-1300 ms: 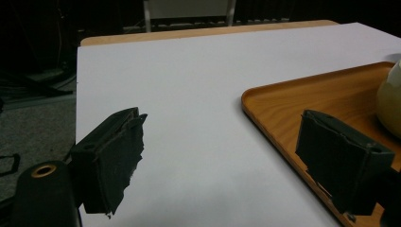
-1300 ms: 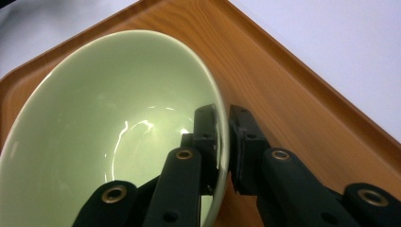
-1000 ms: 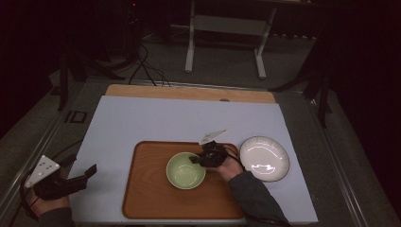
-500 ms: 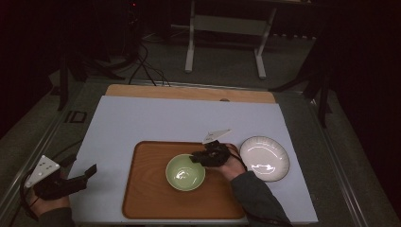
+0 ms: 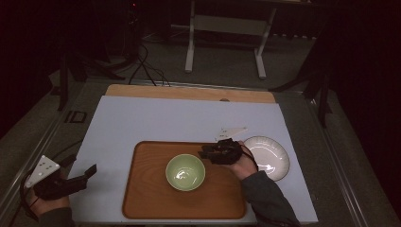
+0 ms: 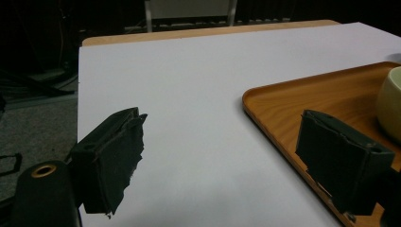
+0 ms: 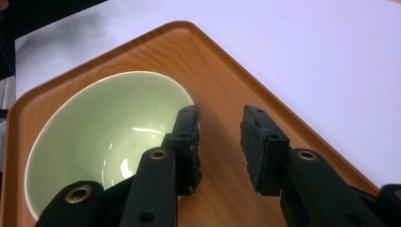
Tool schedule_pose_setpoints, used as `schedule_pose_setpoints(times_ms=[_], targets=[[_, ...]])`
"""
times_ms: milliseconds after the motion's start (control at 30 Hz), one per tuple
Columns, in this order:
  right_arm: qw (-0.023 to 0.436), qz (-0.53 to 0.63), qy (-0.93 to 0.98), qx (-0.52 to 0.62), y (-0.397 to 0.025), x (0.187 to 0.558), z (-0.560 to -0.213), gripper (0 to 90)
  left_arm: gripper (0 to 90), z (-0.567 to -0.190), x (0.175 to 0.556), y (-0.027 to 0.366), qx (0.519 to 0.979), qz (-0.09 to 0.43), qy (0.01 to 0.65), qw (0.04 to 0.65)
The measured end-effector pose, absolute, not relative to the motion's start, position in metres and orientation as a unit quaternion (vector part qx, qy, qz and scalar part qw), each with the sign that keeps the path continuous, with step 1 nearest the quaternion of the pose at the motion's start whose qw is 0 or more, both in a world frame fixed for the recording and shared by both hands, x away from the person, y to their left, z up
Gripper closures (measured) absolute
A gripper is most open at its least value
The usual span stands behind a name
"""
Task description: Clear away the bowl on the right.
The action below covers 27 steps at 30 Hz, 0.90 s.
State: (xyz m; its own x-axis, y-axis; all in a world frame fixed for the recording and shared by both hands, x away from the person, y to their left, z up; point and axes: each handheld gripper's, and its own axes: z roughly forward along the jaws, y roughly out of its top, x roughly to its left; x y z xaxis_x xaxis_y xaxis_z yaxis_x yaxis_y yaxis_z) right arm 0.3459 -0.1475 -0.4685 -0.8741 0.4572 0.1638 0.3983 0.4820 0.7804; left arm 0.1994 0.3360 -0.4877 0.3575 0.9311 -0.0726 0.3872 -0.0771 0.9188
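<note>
A pale green bowl (image 5: pixel 185 172) stands empty on a wooden tray (image 5: pixel 142 198) at the table's front. My right gripper (image 5: pixel 208 153) hovers just right of the bowl's rim, open, with bare tray between its jaws. In the right gripper view the bowl (image 7: pixel 104 127) lies left of my right gripper (image 7: pixel 220 142), and the left jaw overlaps the rim's edge on the tray (image 7: pixel 222 61). My left gripper (image 5: pixel 78 177) is held at the table's front left corner, open and empty. The left gripper (image 6: pixel 229 161) looks across the white tabletop toward the tray (image 6: pixel 307 99) and the bowl (image 6: pixel 390 101).
A white plate (image 5: pixel 265 156) sits on the white tabletop (image 5: pixel 179 118) right of the tray, close behind the right hand. A wooden strip (image 5: pixel 189 92) edges the table's far side. Beyond it stand a metal frame (image 5: pixel 224 28) and floor cables (image 5: pixel 142 66).
My right gripper has drawn back to the right, away from the bowl's rim. The bowl stays in place and the left gripper has not moved.
</note>
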Motion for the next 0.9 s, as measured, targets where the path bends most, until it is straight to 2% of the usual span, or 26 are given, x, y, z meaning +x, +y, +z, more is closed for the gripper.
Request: schedule_pose_setpoints(times_ms=[367,900], targets=[[0.058,0.457,0.845,0.270,-0.181,0.347,-0.457,62.7,15.6,-0.488,0.199,0.336,0.675,0.288,0.489,0.471],[0.087,0.465,0.825,0.308,-0.221,0.339,-0.453,49.3,15.6,-0.488,0.198,0.336,0.674,0.287,0.490,0.472]])
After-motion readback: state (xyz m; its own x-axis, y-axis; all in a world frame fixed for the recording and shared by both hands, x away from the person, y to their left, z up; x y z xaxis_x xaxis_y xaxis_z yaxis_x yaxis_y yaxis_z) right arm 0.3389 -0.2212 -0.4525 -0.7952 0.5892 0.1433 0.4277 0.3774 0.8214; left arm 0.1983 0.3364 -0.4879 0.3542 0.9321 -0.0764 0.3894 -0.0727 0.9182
